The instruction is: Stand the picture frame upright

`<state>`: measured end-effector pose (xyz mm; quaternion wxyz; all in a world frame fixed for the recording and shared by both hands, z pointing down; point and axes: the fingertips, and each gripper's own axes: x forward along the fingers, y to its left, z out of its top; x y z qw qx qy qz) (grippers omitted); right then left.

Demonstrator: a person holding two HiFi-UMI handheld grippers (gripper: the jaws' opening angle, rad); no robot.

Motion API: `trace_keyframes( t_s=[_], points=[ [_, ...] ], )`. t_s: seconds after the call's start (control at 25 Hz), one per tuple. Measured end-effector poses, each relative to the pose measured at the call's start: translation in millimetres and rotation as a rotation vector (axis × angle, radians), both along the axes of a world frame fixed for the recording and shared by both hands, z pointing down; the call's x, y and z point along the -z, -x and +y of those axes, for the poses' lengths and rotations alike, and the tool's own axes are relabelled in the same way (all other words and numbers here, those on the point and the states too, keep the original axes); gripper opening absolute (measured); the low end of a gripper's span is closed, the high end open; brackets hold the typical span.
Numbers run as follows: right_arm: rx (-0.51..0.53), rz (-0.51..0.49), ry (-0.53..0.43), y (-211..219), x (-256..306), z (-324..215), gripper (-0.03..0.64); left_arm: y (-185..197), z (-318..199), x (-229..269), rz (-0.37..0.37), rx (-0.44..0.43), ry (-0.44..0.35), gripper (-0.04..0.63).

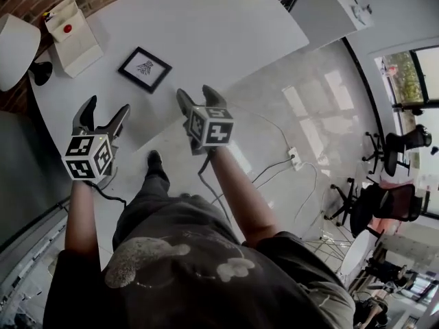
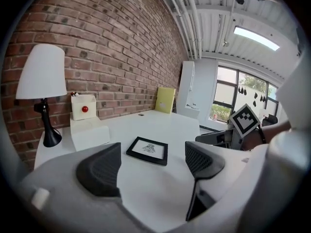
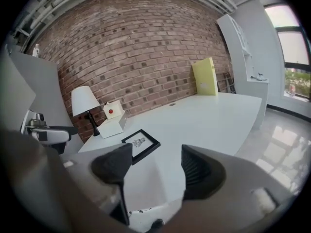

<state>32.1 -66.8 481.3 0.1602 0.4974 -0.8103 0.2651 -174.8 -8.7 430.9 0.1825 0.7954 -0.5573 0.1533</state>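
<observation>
Black picture frame [image 1: 145, 68] lies flat on the white table [image 1: 219, 40], right of the white box [image 1: 72, 36]. Nearer, the left gripper [image 1: 108, 106] and right gripper [image 1: 195, 93] hover apart from it, both jaws wide and empty.

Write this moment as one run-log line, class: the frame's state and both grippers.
phase: pre-grasp | picture frame: flat on table, untouched | left gripper: open, empty | right gripper: open, empty
</observation>
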Motion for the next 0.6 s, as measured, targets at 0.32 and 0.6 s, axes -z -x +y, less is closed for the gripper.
trace_keyframes(
  t_s=[0.32,0.6],
  points=[
    [-0.076,-0.070,0.142,47,-43,-36,0.313,18,-44,-29,0.025,-0.046,0.077,0.402],
    [-0.081,-0.034,0.195,77,-62,-55,0.313,21,-67,-37,0.040,-0.068,0.104,0.402]
  ],
)
